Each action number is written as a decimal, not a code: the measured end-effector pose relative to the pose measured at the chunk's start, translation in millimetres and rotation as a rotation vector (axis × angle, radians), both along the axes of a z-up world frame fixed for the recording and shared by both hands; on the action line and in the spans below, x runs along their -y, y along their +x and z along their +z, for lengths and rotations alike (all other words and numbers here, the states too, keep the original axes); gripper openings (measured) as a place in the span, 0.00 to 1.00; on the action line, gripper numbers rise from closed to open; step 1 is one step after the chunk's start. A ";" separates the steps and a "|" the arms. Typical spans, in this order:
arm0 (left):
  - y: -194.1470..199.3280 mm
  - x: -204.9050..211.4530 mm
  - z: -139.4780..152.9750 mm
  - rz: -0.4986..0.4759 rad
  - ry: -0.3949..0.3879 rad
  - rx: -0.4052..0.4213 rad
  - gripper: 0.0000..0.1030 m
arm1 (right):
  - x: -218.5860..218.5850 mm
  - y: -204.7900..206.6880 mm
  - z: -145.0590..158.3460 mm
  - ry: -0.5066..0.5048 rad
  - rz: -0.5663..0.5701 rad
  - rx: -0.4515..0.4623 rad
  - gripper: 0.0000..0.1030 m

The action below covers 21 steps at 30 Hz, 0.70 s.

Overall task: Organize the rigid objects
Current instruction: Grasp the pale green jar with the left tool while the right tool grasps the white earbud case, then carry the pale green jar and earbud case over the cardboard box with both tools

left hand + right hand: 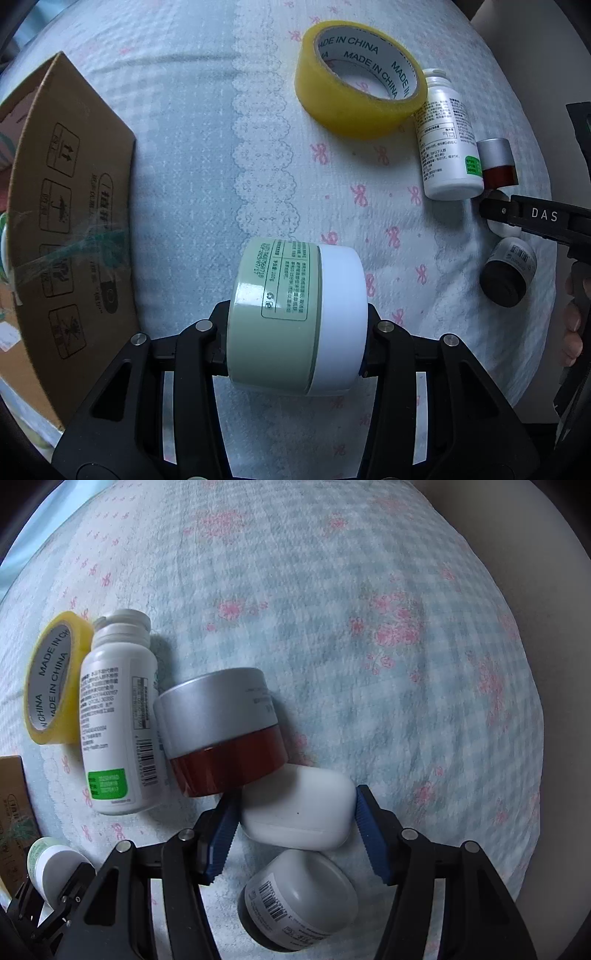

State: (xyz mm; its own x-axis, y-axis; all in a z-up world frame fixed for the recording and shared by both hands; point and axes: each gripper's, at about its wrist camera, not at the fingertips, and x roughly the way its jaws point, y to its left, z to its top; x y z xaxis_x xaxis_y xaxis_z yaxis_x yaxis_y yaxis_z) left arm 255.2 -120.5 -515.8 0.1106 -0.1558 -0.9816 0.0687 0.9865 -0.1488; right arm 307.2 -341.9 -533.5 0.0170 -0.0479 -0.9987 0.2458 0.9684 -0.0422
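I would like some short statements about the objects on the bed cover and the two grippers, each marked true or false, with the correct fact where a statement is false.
1. The left gripper is shut on the green jar with a white lid. True.
2. The right gripper has its jaws closed tight on the earbud case. False: the jaws stand open on either side of the case.
3. The yellow tape roll touches the white bottle. True.
4. The silver and red jar stands upright. False: it lies on its side.
5. The cardboard box is at the right of the left wrist view. False: it is at the left.
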 end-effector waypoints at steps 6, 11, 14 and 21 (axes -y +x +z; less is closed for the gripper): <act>-2.3 0.1 23.3 0.005 -0.009 0.041 0.40 | 10.2 -5.6 20.8 0.008 -0.015 0.036 0.55; -8.5 2.1 54.7 0.009 -0.032 0.087 0.40 | 20.4 -12.1 46.2 0.019 -0.018 0.080 0.55; -14.4 4.9 80.4 0.006 -0.048 0.125 0.40 | 26.4 -18.4 71.6 0.030 -0.021 0.118 0.55; -28.0 -5.6 142.5 0.011 -0.055 0.252 0.40 | 15.7 -44.9 152.0 0.059 0.015 0.224 0.55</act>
